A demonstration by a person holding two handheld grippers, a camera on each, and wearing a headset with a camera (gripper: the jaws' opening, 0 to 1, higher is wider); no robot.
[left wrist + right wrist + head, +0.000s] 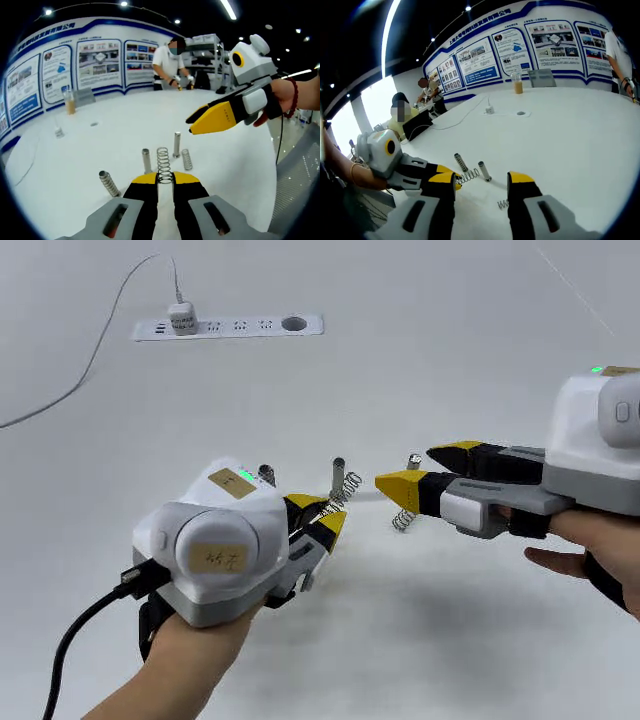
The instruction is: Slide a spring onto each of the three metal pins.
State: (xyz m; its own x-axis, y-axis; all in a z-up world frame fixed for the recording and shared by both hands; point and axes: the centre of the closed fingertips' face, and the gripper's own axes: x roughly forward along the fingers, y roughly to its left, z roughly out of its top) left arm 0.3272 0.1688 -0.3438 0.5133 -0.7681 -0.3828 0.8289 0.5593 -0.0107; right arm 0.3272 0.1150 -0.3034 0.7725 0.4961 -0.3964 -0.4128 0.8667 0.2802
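Gripping a spring (pixel 163 159) near its lower end, the left gripper (pixel 165 178) has its fingers closed on the coil. The spring's free end points toward a bare metal pin (pixel 338 476) standing on the white surface (pixel 450 640). Whether the coil touches that pin cannot be determined. The right gripper (pixel 428 470) hovers just beyond, fingers spread apart and holding nothing.

Beside the bare metal pin, nearer the left gripper, a second pin (pixel 103 174) already carries a spring along its length. In the head view its lower part is concealed behind the left gripper's housing. A third pin (pixel 176 144) stands farther off, bare; in the head view only its top shows between the right gripper's fingers.

A loose spring (pixel 403 520) sits on the surface just beside the third pin, below the right gripper's lower finger. In the right gripper view part of it is cut off by the fingers, and whether it stands or leans is unclear.

A power strip (pixel 228 327) with a charger plugged in lies well apart, at the far side of the surface.
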